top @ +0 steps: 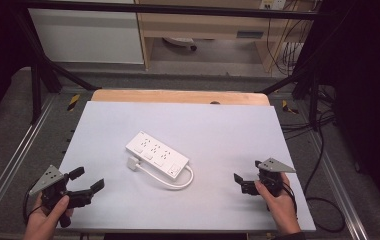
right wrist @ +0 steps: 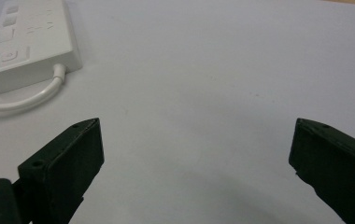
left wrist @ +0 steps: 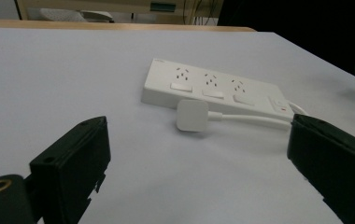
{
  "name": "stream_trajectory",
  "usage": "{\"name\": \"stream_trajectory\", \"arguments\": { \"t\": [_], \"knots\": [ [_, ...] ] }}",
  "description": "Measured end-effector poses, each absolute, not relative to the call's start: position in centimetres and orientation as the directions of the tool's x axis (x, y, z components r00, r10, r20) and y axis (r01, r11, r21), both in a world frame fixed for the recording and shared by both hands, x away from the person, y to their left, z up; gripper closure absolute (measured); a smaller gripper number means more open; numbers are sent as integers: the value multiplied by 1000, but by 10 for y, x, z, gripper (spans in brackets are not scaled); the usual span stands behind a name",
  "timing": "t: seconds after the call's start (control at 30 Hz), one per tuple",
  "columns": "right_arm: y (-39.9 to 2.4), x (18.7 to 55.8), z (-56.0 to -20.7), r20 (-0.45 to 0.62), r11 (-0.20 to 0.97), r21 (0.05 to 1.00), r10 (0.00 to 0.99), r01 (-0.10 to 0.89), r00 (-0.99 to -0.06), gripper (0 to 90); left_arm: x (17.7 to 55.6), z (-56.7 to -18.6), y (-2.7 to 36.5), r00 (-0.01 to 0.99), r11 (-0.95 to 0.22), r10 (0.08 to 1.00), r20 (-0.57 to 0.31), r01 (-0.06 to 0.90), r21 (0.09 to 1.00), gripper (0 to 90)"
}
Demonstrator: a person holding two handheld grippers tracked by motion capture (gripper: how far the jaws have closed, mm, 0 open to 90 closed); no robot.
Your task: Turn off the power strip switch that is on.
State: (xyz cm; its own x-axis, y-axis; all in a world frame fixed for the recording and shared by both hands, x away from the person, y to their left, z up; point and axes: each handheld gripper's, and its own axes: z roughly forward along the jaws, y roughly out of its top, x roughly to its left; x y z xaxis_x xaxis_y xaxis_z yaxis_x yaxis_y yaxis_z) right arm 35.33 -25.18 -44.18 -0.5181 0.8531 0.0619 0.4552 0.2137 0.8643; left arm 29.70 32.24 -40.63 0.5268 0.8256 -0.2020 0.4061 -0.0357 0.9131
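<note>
High view: white power strip lies flat near the middle of the desk, set diagonally, its far end toward the upper left; its white cable loops from the near-right end and runs back along the near side to the plug, which lies on the desk just beside the strip's long edge; left gripper sits at the near-left corner of the desk, held in a hand, fingers spread wide, nothing between them, well apart from the strip; right gripper sits at the near-right, held in the other hand, pointing in toward the strip, also well apart from it.

Left gripper view: fingers stand wide apart over bare desk; strip and plug lie ahead between them, untouched; plug face up, cable trailing to the right.

Right gripper view: fingers stand wide apart, gripping nothing, bare desk beneath; strip's switch end and cable appear at the upper left, off to the side of the left finger, no contact.
</note>
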Motion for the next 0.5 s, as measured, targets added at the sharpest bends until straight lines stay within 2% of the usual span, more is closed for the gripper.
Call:
{"name": "stream_trajectory", "arguments": {
  "t": [0.5],
  "knots": [
    [-251,353,-442,66,217,862,848,459,-526,35,295,-399,320,553,-43,811,-191,381,924,55]
  ]
}}
